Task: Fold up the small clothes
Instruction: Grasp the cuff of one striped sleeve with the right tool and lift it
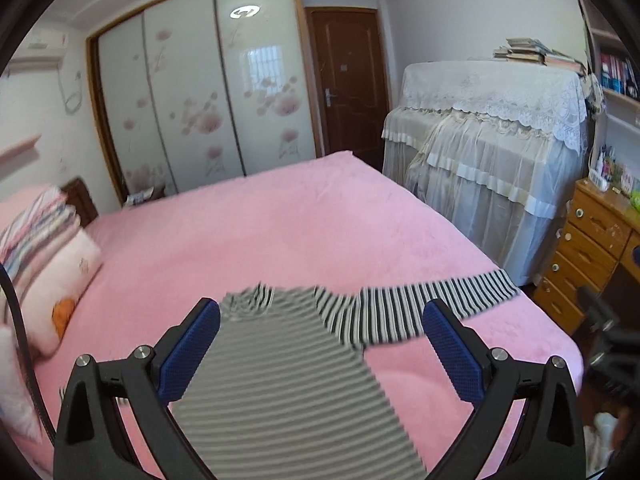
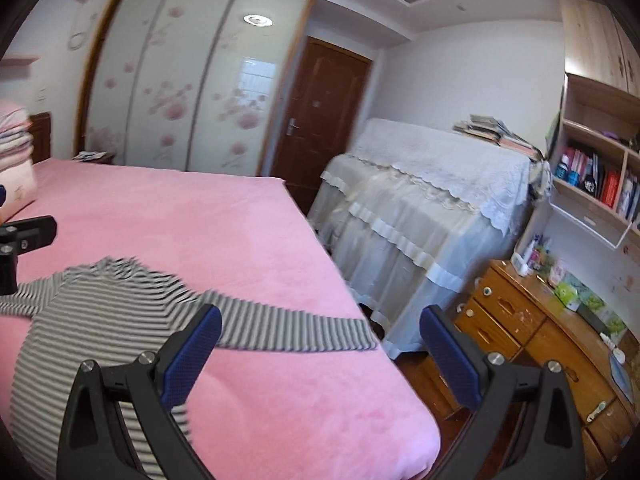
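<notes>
A black-and-white striped long-sleeved top [image 1: 280, 376] lies flat on the pink bed [image 1: 280, 216], neckline away from me and one sleeve [image 1: 440, 300] stretched out to the right edge. My left gripper [image 1: 322, 312] hovers open above the top's body, nothing between its blue pads. In the right wrist view the same top [image 2: 100, 312] lies at lower left with its sleeve [image 2: 296, 332] reaching toward the bed's edge. My right gripper [image 2: 320, 320] is open above that sleeve and the bed edge. Part of the left gripper [image 2: 24, 236] shows at the far left.
Pillows and folded bedding [image 1: 44, 248] pile at the bed's left end. A lace-covered cabinet [image 1: 488, 152] with books on top stands right of the bed, beside a wooden drawer desk [image 2: 532, 340]. Wardrobe doors [image 1: 200, 92] and a brown door [image 1: 348, 80] are behind.
</notes>
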